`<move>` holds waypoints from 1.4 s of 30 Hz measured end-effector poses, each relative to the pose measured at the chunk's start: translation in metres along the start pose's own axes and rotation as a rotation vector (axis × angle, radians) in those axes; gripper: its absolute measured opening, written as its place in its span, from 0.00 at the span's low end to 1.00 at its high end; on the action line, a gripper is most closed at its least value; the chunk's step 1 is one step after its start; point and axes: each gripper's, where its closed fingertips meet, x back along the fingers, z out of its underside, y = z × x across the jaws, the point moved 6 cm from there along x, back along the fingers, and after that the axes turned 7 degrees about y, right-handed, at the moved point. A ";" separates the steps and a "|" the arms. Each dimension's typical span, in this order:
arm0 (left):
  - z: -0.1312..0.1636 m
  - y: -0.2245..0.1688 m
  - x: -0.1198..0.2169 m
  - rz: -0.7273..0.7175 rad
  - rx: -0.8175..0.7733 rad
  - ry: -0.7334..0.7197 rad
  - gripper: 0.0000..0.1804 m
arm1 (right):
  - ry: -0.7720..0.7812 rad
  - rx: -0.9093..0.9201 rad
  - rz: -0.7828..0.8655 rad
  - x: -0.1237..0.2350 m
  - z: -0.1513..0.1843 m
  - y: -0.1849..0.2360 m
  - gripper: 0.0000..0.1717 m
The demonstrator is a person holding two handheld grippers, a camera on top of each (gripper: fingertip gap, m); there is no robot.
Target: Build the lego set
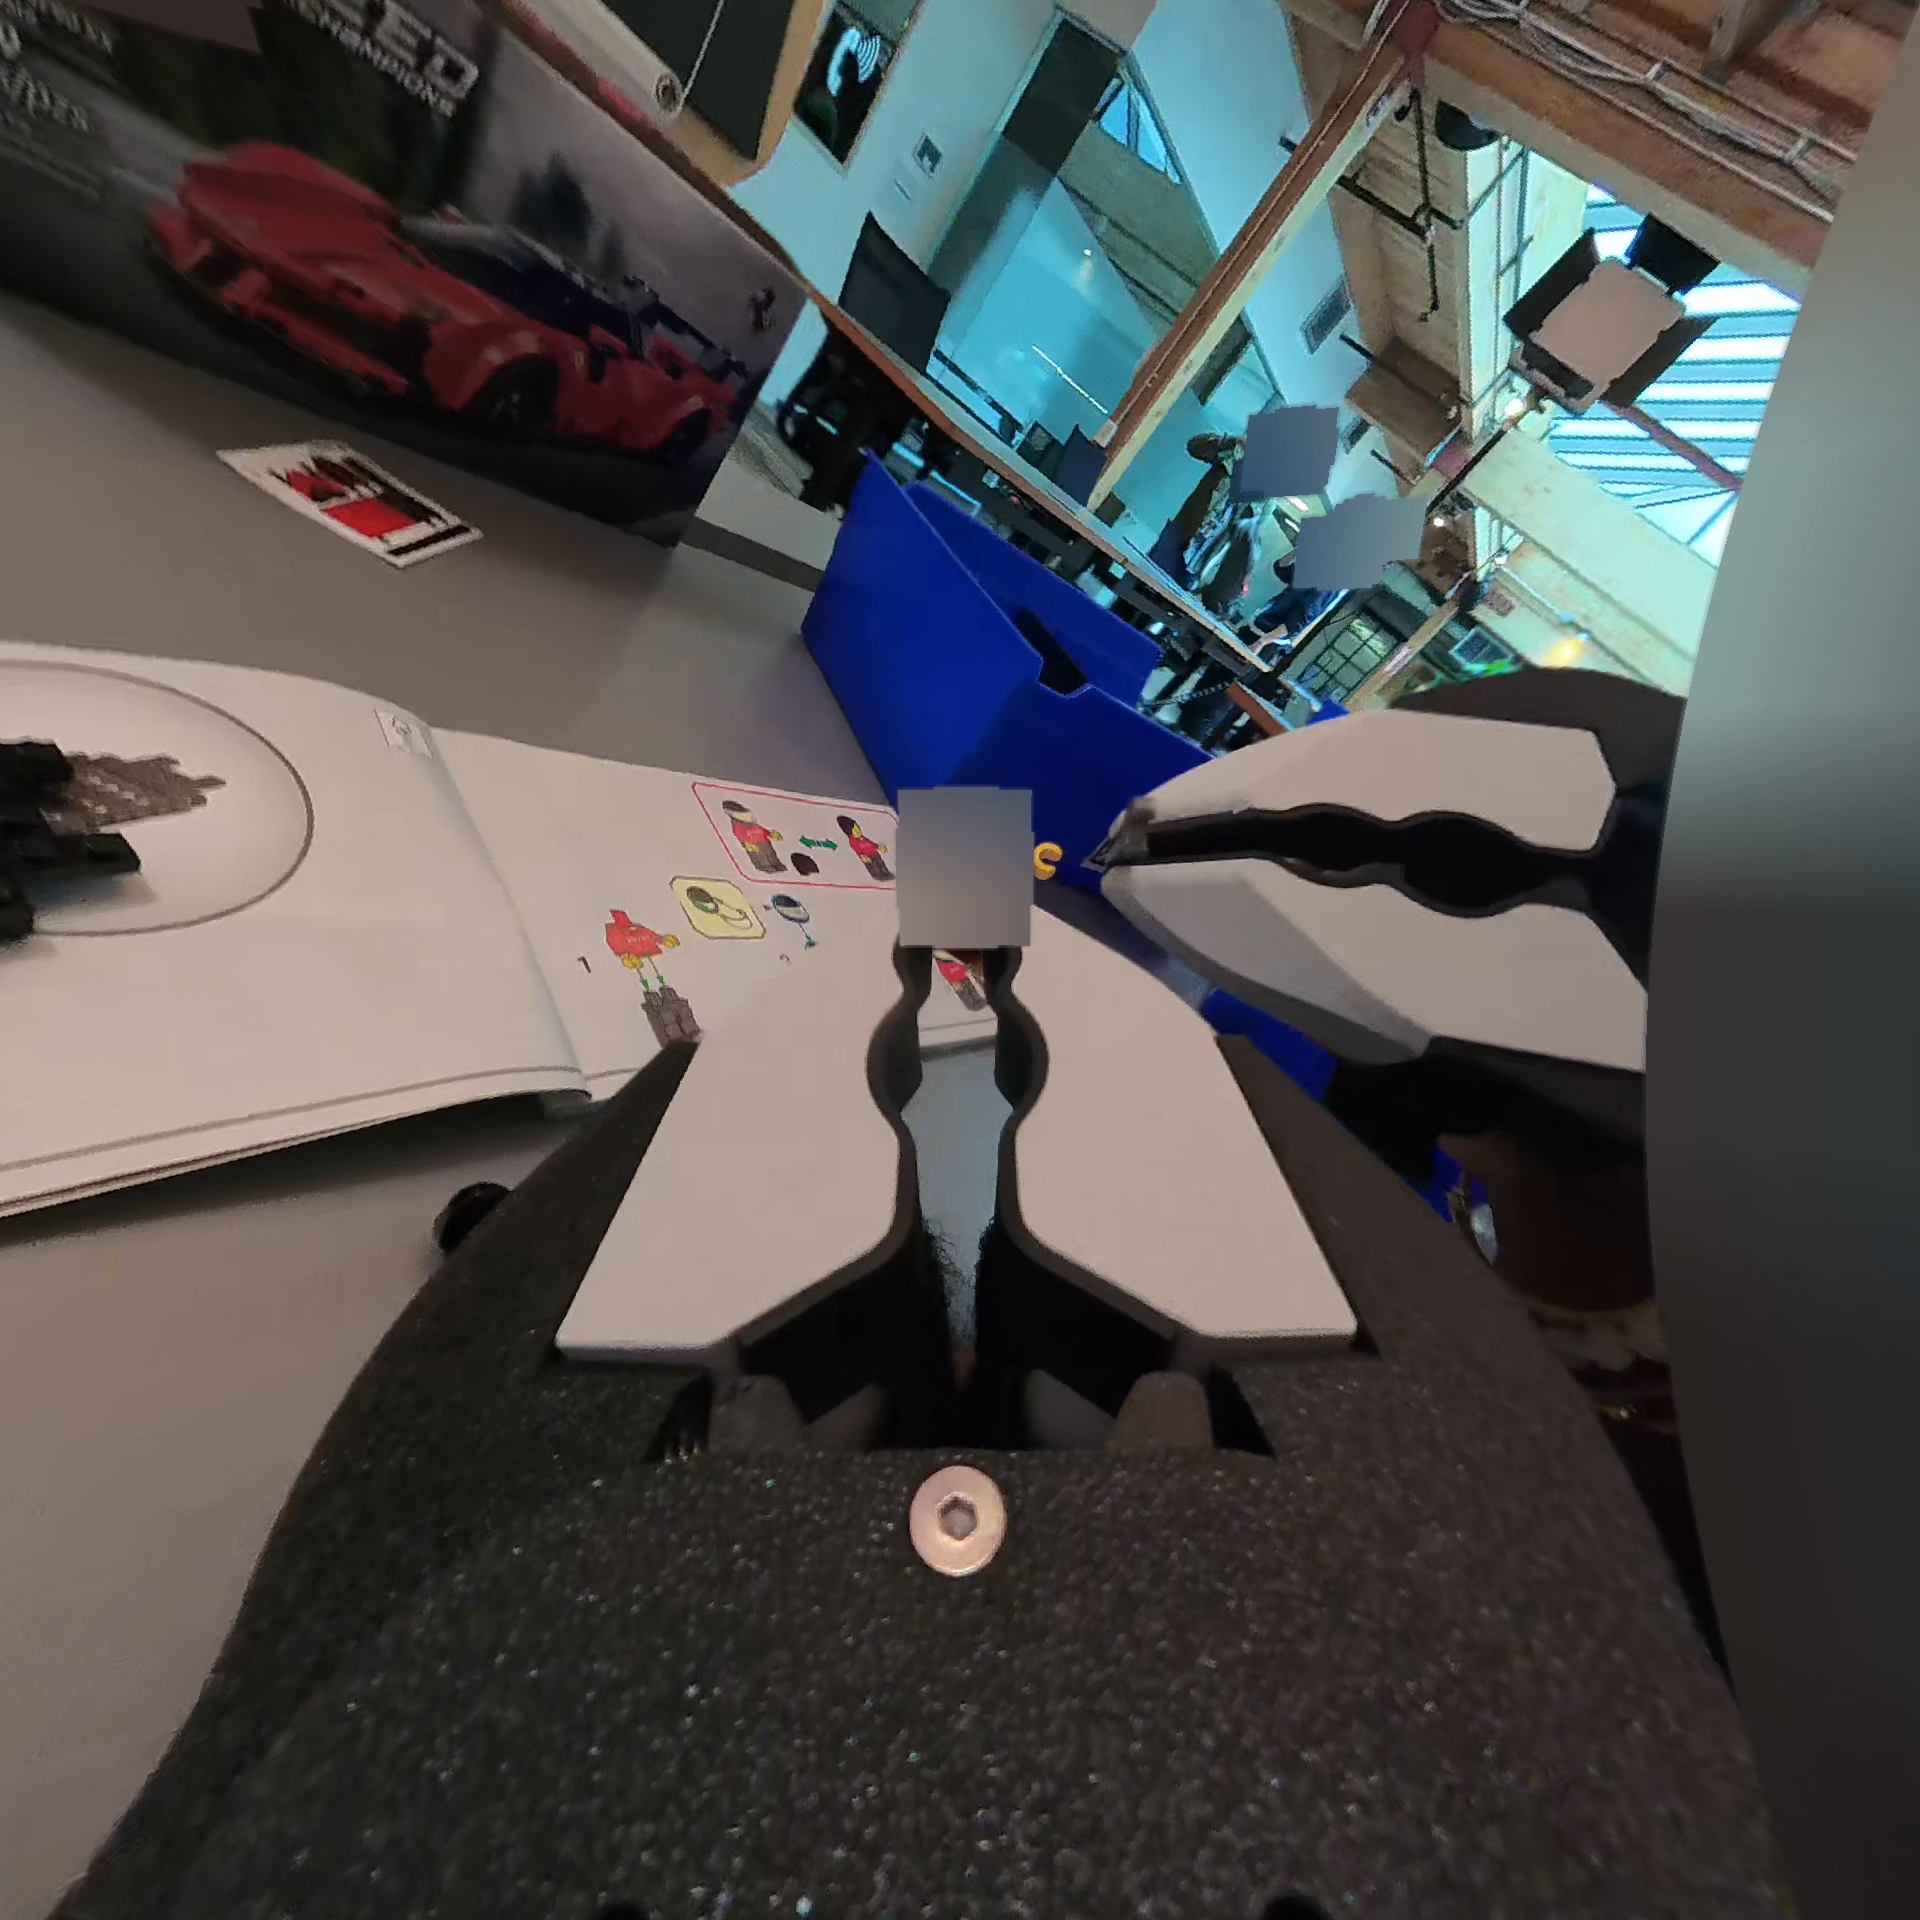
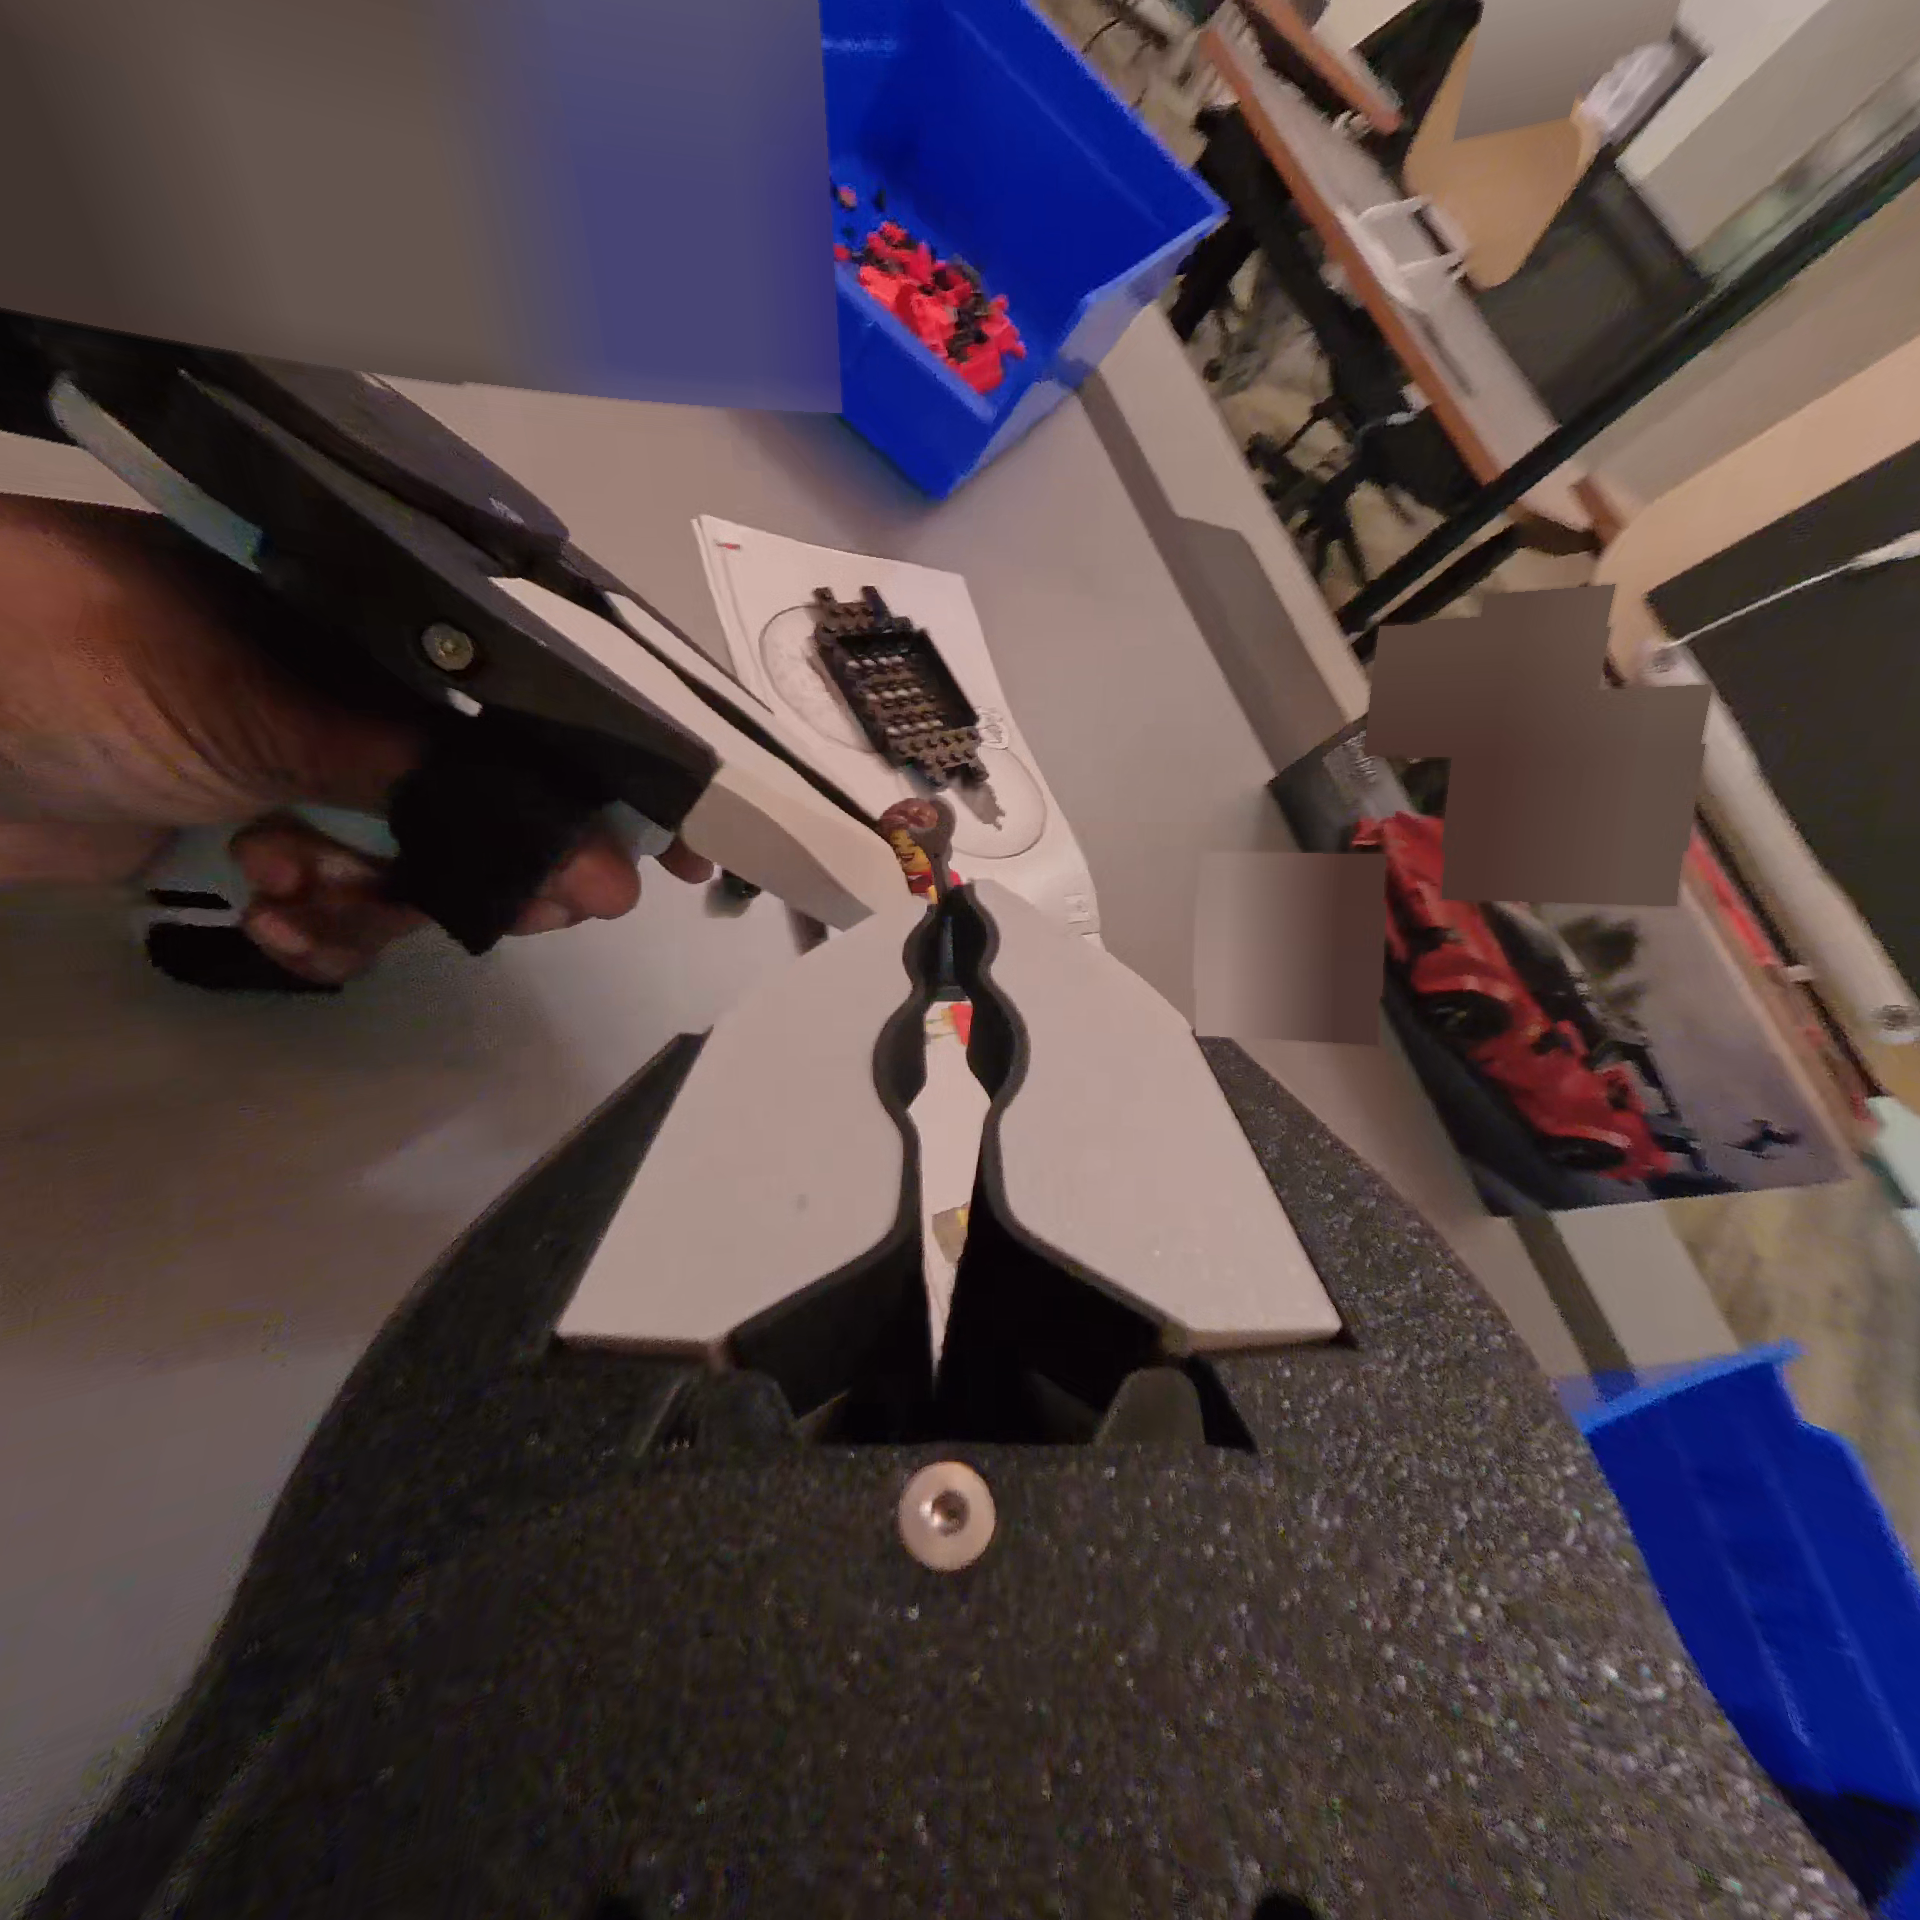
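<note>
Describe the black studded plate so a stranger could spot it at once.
On the grey table lies an open white booklet, and the black studded plate rests on its page, over a printed circle. It is flat, long and all black, unlike the loose, mostly red bricks heaped in the blue bin beyond.

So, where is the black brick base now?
Right wrist view, upper centre: the black brick base lies on the open booklet, nearer than the blue bin.
</note>
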 end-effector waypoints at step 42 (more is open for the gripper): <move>-0.006 -0.028 0.003 -0.481 -0.917 -0.055 0.04 | -0.046 -0.114 0.225 0.005 0.005 0.011 0.01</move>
